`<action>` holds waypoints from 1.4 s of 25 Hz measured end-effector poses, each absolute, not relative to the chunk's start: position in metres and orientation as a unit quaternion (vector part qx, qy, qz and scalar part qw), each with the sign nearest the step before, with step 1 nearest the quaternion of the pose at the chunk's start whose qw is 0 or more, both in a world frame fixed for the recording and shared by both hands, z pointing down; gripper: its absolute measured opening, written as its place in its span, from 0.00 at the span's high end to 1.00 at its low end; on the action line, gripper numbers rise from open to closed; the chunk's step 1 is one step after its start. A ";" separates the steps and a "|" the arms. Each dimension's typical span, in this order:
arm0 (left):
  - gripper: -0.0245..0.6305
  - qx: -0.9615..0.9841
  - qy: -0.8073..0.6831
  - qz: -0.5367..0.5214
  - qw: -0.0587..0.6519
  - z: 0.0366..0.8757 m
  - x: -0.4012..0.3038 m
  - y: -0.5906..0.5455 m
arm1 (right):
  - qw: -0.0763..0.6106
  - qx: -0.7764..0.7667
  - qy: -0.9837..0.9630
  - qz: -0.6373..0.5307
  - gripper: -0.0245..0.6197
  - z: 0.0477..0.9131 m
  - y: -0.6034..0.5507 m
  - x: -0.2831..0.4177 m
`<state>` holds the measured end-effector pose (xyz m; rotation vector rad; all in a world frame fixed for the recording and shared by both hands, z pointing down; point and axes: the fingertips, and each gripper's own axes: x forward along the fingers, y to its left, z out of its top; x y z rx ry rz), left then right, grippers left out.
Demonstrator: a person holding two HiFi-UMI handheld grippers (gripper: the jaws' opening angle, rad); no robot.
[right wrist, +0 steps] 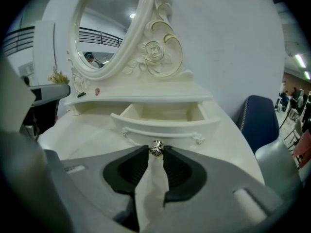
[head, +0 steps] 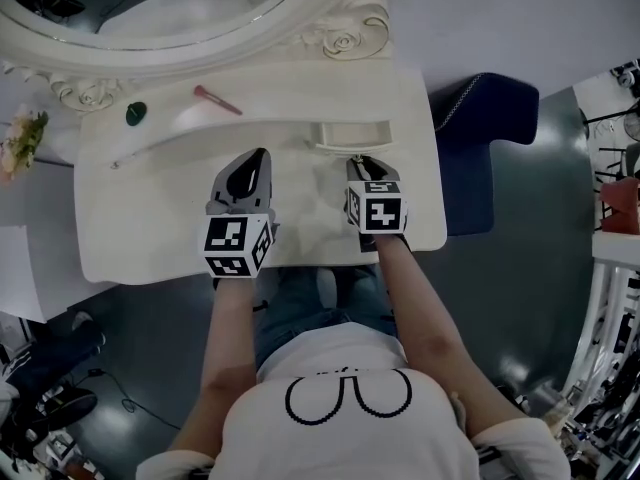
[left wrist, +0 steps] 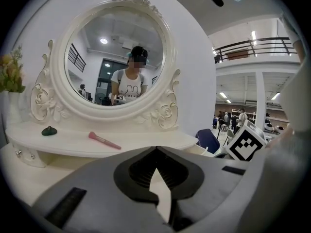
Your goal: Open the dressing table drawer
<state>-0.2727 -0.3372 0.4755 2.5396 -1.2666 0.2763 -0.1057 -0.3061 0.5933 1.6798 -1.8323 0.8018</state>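
1. The tabletop (head: 120,238) carries everything; the drawer (right wrist: 165,127) sits at its back, under a raised shelf (right wrist: 141,99).
2. The mirror (left wrist: 114,62) stands behind and above the drawer, clear of the pull.
3. The drawer stands partly out from under the shelf, its bare inside showing; I judge the opening to be under way, not finished.
4. The right tool (right wrist: 156,151) is straight in front of the drawer, clamped on its knob (right wrist: 156,148), so a pull toward the person would slide it out.
5. The left tool (left wrist: 155,149) hovers left of the drawer, jaws together on nothing; it looks parked out of the way.
6. The brush (left wrist: 103,140) lies on the shelf, left of the drawer; the sliding should not disturb it.
7. The knob sits mid-front on the drawer, pinched at the jaw tips.
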 end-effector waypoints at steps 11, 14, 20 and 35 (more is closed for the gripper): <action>0.96 0.883 -0.437 0.094 0.143 0.474 -0.268 -0.327 | 0.270 0.615 -0.679 0.295 0.79 0.590 -0.294 -0.106; 0.96 0.883 -0.440 0.087 0.137 0.467 -0.269 -0.329 | 0.268 0.613 -0.684 0.290 0.77 0.577 -0.290 -0.103; 0.96 0.885 -0.445 0.069 0.122 0.447 -0.258 -0.334 | 0.229 0.633 -0.690 0.264 0.77 0.528 -0.288 -0.080; 0.96 0.899 -0.434 0.027 0.044 0.363 -0.225 -0.355 | 0.129 0.653 -0.741 0.084 0.97 0.375 -0.310 -0.046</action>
